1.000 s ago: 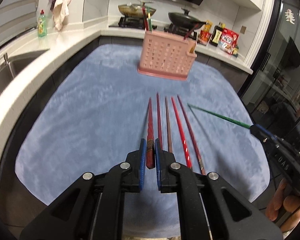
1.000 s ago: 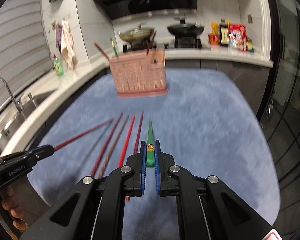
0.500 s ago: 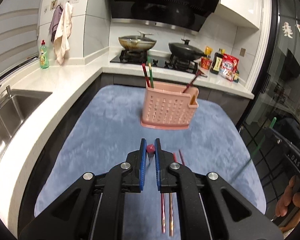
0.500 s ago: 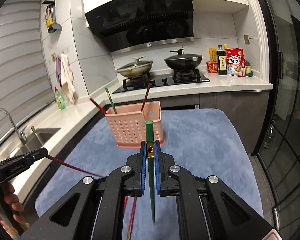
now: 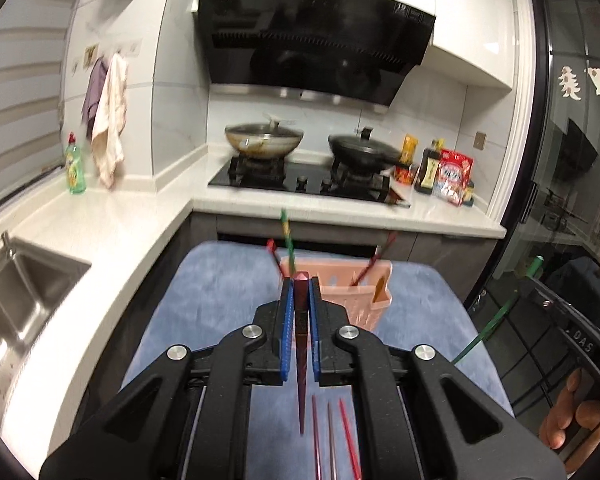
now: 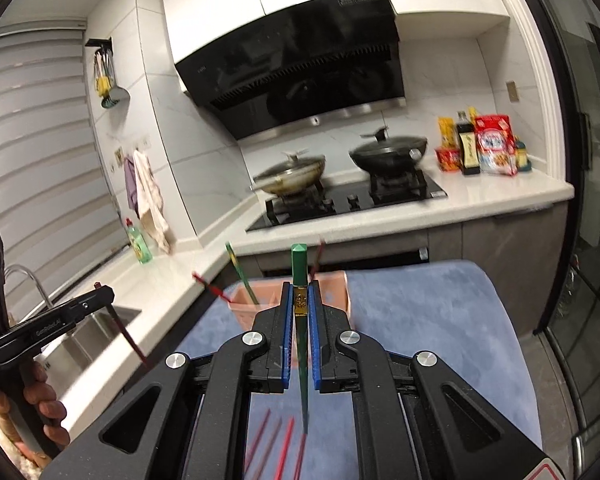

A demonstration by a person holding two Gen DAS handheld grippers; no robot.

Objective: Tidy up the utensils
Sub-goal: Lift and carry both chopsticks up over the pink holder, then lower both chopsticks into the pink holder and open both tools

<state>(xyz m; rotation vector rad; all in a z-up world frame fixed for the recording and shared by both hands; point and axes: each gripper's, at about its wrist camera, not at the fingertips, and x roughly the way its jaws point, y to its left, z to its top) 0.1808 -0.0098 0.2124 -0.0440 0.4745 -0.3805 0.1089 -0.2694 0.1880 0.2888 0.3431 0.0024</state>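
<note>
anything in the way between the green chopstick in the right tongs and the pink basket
Nothing visible blocks it. The green chopstick hangs in the right tongs, and only bare blue mat lies before the pink basket.

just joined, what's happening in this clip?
A person is sorting chopsticks into a pink basket on a blue mat, with a handheld tool in each hand. The left tool is shut on a dark red chopstick, the right tool on a green chopstick; both sticks are off the mat, short of the basket. The basket already holds a few sticks. More red chopsticks lie on the mat below.
</note>
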